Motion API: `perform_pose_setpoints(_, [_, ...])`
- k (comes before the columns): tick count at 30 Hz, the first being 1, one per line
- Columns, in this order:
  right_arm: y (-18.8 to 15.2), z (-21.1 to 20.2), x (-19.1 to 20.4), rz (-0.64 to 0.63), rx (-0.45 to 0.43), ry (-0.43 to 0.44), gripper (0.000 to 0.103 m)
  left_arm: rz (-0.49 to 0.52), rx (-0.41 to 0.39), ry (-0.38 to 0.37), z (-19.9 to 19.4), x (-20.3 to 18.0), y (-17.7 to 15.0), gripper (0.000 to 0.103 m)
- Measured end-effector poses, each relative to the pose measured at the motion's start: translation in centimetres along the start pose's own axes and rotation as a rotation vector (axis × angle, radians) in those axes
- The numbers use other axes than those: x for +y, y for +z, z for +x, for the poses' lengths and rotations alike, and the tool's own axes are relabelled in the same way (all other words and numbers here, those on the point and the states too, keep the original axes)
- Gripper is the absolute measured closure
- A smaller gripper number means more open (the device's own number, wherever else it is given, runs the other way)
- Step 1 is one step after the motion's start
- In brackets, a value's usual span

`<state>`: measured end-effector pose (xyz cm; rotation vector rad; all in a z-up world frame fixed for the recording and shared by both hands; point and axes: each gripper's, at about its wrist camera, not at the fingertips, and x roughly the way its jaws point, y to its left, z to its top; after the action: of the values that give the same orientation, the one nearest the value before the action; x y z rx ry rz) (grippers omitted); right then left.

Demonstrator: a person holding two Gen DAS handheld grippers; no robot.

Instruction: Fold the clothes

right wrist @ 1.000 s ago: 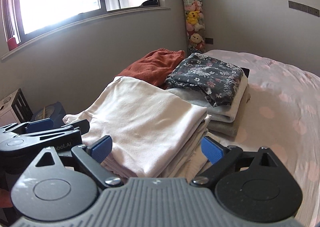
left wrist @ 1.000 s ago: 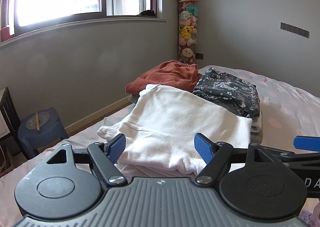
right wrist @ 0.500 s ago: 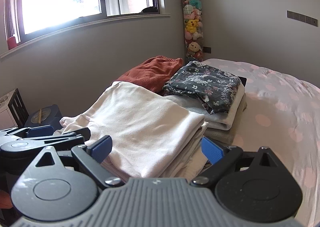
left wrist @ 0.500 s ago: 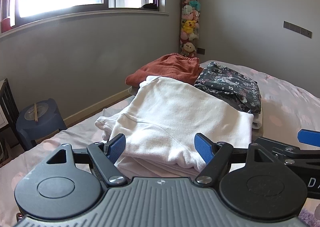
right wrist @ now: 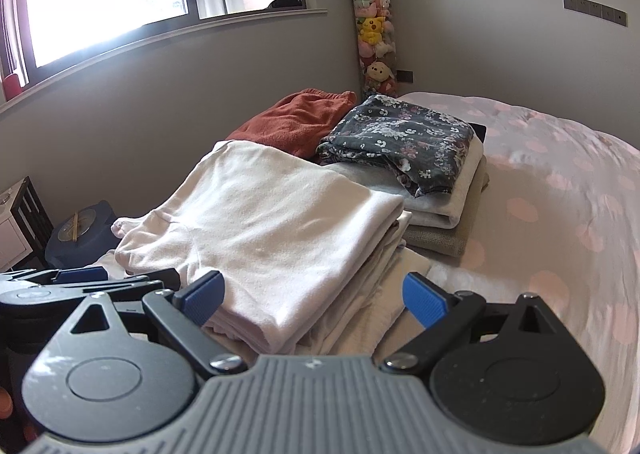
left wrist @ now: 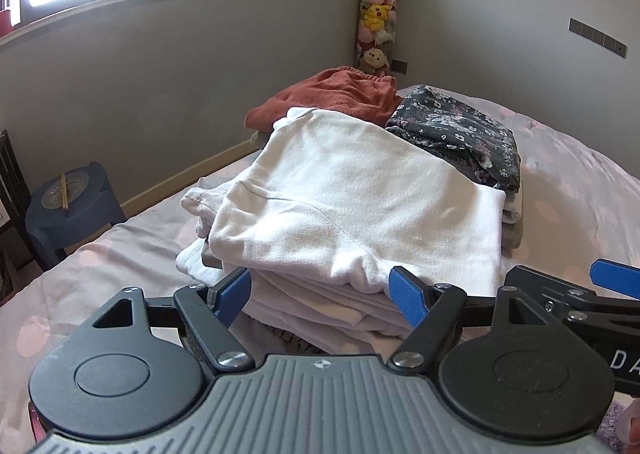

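A folded white garment [left wrist: 352, 202] [right wrist: 264, 230] tops a stack of pale clothes on the bed. Behind it lie a rust-red garment [left wrist: 336, 94] [right wrist: 296, 118] and a dark floral garment [left wrist: 456, 130] [right wrist: 400, 138] on its own folded pile. My left gripper [left wrist: 320, 292] is open just in front of the white stack's near edge, nothing between its blue pads. My right gripper [right wrist: 312, 296] is open too, at the stack's right front corner. The right gripper's tip [left wrist: 616, 280] shows at the right of the left wrist view; the left gripper [right wrist: 80, 278] shows at the left of the right wrist view.
The bed has a pink dotted sheet [left wrist: 580, 194] [right wrist: 560, 182]. A blue stool [left wrist: 68, 206] with a dish and chopsticks stands on the floor at the left. A tube of plush toys [left wrist: 376, 6] stands in the room's corner, by the grey wall under a window.
Both grippers have drawn back and lowered a little from the white stack, which now sits slightly farther off. Both stay open; the clothes have not moved.
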<state>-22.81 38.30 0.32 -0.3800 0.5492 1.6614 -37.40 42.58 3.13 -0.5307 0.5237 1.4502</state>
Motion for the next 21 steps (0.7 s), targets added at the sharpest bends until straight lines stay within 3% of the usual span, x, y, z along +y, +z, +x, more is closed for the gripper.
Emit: perform_pose_setpoints(21, [-0.26,-0.96,-0.21,0.007,-0.041,0.004,0.006,0.008,0.012,0.005,-0.60,-0.46,0.11,0.028])
